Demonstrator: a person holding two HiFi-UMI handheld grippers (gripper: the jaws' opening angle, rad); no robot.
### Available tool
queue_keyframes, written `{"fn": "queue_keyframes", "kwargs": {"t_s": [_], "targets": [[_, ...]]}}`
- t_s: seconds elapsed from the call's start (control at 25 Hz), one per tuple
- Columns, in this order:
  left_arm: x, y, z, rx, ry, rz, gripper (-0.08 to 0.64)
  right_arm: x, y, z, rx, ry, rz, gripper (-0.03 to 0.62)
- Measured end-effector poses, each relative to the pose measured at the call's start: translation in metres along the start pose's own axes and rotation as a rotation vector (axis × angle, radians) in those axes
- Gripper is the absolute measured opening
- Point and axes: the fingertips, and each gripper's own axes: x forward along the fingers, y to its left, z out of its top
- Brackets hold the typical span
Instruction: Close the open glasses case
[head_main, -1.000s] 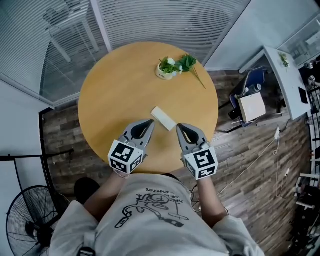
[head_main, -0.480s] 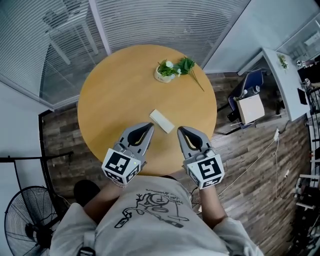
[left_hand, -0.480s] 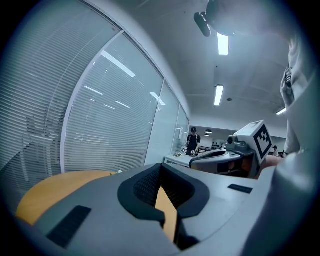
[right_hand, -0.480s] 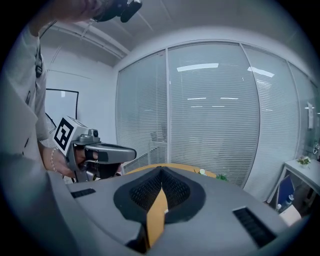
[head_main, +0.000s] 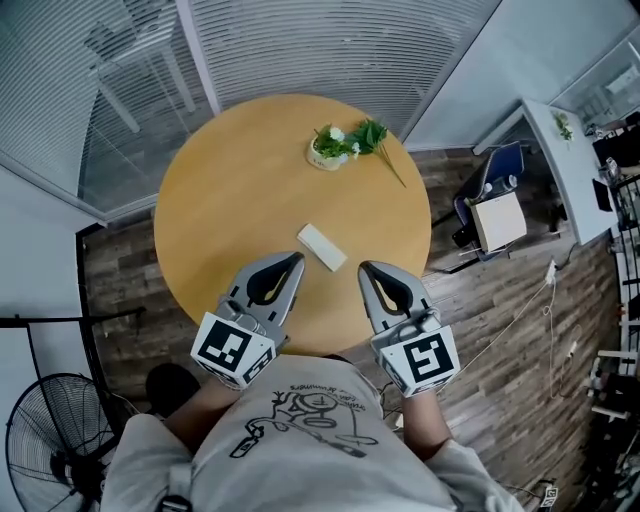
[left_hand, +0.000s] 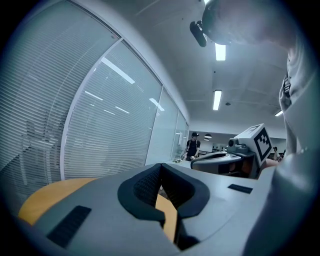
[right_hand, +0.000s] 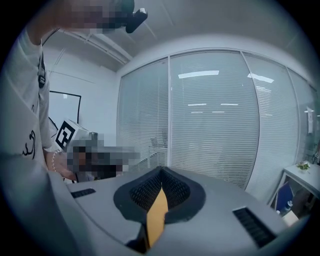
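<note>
Both claws have drawn back toward the 6 o'clock edge of the round tabletop (head_main: 228, 190) over the last second. The left claw (head_main: 291, 261) was almost touching the glasses case (head_main: 321, 247); now a clear strip of bare wood lies between them, and the right claw (head_main: 367, 269) has pulled back likewise. Each claw's tips are pressed together with nothing held; only tabletop shows through the slot behind the tips.

The case lies flat, a slim pale block just off the tabletop's centre toward 5 o'clock, between the two claw tips and ahead of them. It looks shut, so closing it seems done and the claws appear to be retiring.

There is wide bare wood from 7 to 11 o'clock. A small plant (head_main: 338, 144) sits near the 1 o'clock rim, well apart from the case.
</note>
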Motion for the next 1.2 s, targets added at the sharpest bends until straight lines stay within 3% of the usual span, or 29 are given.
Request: {"fn": "queue_keyframes", "kwargs": {"t_s": [0.32, 0.52, 0.68, 1.2], "targets": [[-0.012, -0.007, 0.022, 0.014, -0.036, 0.003, 0.018, -0.01, 0.005, 0.029, -0.01, -0.09, -0.01, 0.011], [-0.018, -0.007, 0.031, 0.028, -0.047, 0.008, 0.018, -0.017, 0.009, 0.03, -0.024, -0.038, -0.013, 0.011], [-0.022, -0.011, 0.037, 0.039, -0.055, 0.007, 0.018, -0.021, 0.01, 0.045, -0.018, -0.109, -0.02, 0.011], [-0.025, -0.009, 0.037, 0.033, -0.053, 0.012, 0.018, -0.022, 0.012, 0.049, -0.016, -0.126, -0.029, 0.011]]}}
